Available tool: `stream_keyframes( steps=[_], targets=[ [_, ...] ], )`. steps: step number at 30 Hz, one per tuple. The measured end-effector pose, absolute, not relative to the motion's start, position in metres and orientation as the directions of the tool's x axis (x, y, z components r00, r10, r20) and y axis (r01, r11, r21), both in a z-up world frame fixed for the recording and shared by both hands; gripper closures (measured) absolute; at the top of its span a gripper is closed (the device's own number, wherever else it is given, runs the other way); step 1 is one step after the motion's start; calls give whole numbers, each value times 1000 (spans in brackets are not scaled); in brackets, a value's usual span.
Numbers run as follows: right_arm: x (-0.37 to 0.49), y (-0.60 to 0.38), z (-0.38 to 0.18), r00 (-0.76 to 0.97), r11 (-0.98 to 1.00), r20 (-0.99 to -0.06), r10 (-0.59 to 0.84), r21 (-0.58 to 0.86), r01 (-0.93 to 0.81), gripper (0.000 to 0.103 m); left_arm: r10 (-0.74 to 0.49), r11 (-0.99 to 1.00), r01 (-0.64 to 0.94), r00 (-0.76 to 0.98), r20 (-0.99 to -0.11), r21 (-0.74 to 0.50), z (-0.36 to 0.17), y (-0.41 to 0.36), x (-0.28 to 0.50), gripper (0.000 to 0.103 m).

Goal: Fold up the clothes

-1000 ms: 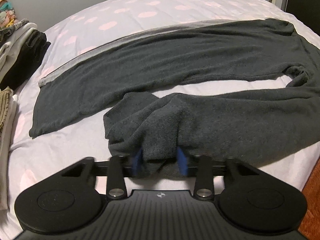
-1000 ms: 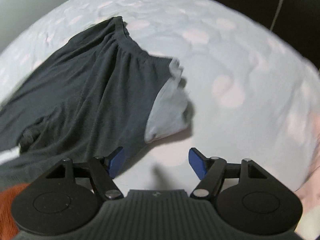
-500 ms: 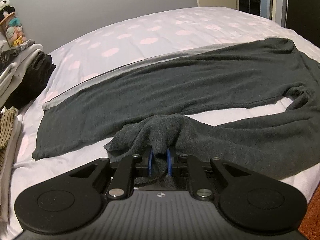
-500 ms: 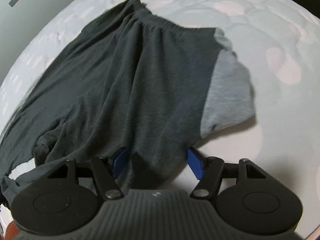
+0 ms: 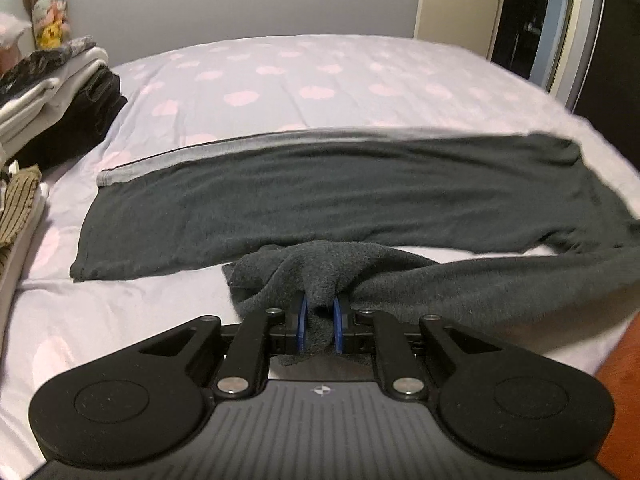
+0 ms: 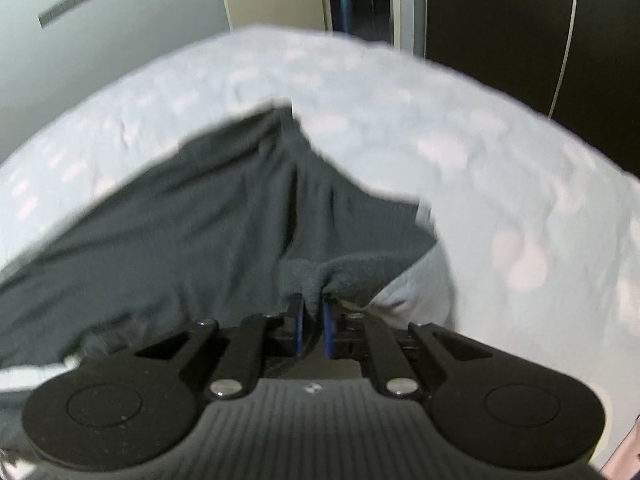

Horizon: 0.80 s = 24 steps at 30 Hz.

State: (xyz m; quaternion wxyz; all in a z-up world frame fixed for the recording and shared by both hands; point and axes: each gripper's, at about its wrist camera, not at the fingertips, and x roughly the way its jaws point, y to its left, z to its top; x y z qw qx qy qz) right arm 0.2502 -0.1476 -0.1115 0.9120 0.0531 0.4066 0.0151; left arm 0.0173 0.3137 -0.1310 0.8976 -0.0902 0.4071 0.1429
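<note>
Dark grey trousers lie stretched across the bed, a light grey strip showing along the far edge. My left gripper is shut on the bunched end of the near leg, which is lifted a little off the sheet. In the right wrist view the same trousers spread away to the left. My right gripper is closing its jaws, and its blue pads pinch a fold of the dark fabric at the waist end, beside a light grey patch.
The bed has a pale sheet with pink blotches. A stack of folded clothes and a striped garment sit at the left edge, with plush toys behind. A doorway stands beyond the bed.
The left gripper shut on the leg end and rose with it. The right gripper slid over the waist end and its jaws came together on the fabric.
</note>
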Motion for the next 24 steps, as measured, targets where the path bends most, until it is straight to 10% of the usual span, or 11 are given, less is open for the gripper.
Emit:
stream_keyframes(
  steps=[14, 24],
  targets=[
    [284, -140, -116, 683, 996, -730, -32, 33, 82, 93, 225, 876, -466, 621, -751, -124, -121, 365, 5, 98],
    [298, -141, -129, 673, 995, -740, -9, 62, 81, 93, -51, 943, -276, 436, -899, -187, -141, 332, 3, 53]
  ],
)
